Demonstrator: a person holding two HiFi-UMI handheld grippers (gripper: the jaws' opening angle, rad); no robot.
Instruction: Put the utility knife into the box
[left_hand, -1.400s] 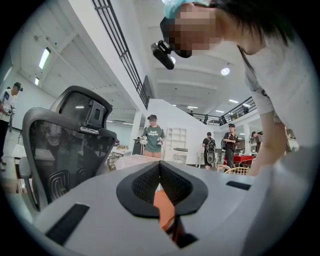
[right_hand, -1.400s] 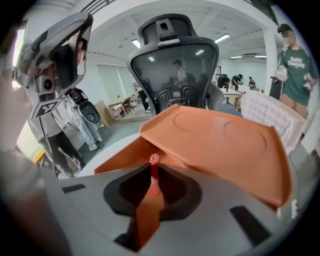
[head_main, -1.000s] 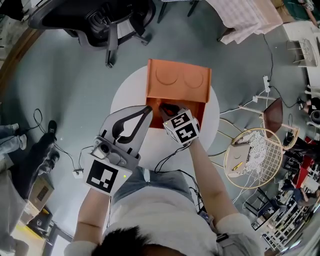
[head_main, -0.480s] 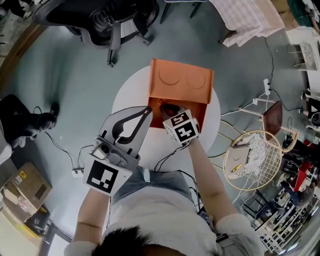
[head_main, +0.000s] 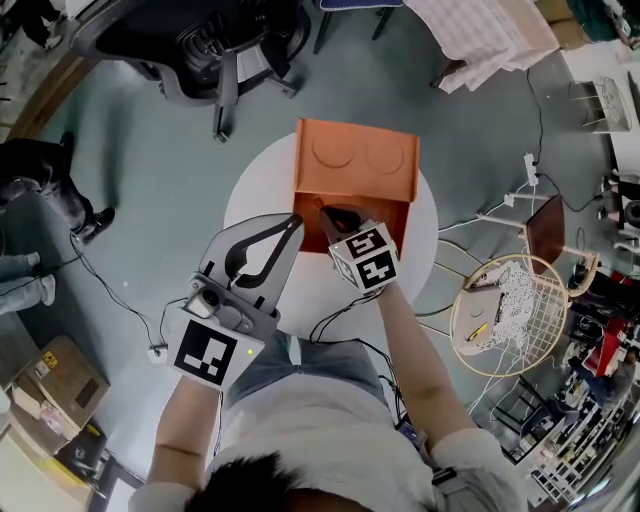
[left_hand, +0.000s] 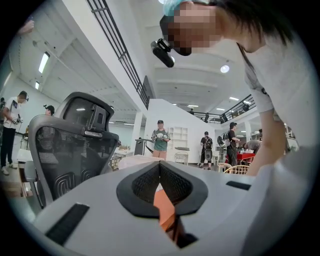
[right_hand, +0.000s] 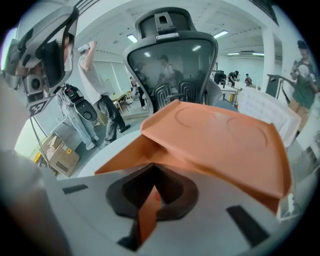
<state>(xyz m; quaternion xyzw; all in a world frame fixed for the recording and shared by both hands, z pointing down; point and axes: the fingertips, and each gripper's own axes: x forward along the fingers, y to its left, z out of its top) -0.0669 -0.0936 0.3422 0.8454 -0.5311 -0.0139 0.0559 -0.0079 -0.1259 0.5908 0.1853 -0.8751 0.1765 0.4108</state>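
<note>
The orange box (head_main: 355, 160) stands on the round white table (head_main: 255, 190), its lid with two pressed circles raised over the near opening. My right gripper (head_main: 323, 209) is shut, its tips at the front left of that opening; in the right gripper view the right gripper (right_hand: 152, 169) has closed jaws and the box (right_hand: 220, 140) lies just beyond them. My left gripper (head_main: 296, 218) is also shut and hovers over the table beside the box's left front corner; in the left gripper view the left gripper (left_hand: 160, 164) points up at the room. No utility knife shows in any view.
A black office chair (head_main: 200, 40) stands behind the table. A round wire basket (head_main: 510, 315) is at the right, with cables on the floor around it. A cardboard box (head_main: 55, 385) lies at lower left, and a person's legs (head_main: 40, 170) are at the left edge.
Both grippers stay shut and keep almost the same places by the box. The person on the floor at the left has walked toward the back.
</note>
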